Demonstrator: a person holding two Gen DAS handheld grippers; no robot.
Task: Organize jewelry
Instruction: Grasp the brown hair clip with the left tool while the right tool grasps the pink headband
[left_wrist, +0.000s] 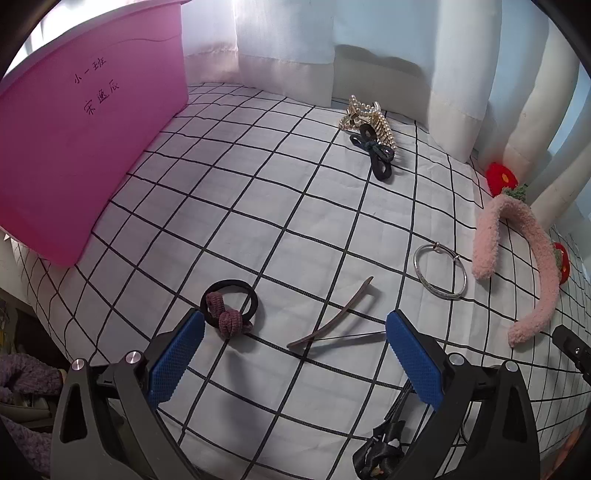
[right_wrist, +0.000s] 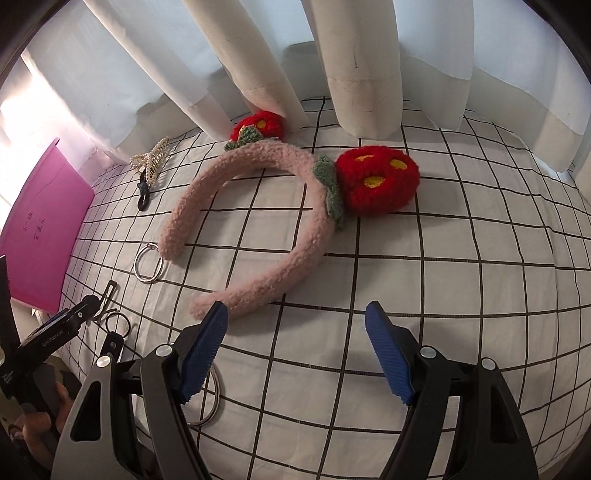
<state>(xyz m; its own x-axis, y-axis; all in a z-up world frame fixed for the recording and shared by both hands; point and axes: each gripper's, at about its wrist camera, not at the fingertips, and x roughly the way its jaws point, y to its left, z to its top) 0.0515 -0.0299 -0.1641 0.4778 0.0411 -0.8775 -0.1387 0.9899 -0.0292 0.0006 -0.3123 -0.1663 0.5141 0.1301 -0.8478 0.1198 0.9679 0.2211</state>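
Both my grippers are wide and hold nothing. My left gripper (left_wrist: 295, 354) hangs over the brown hair stick (left_wrist: 328, 317). My right gripper (right_wrist: 295, 347) is near the pink headband (right_wrist: 258, 229). I think picking up comes next, then the pink box (left_wrist: 74, 147).

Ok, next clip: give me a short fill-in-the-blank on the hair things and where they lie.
1. The storage box at the edge of the checked cloth is ____ in colour.
2. The fuzzy headband carries two ____ knitted flowers.
3. The silver bangle lies beside the ____ headband.
4. The jaws of the left gripper and the right gripper both stand ____.

Missing words: pink; red; pink; open
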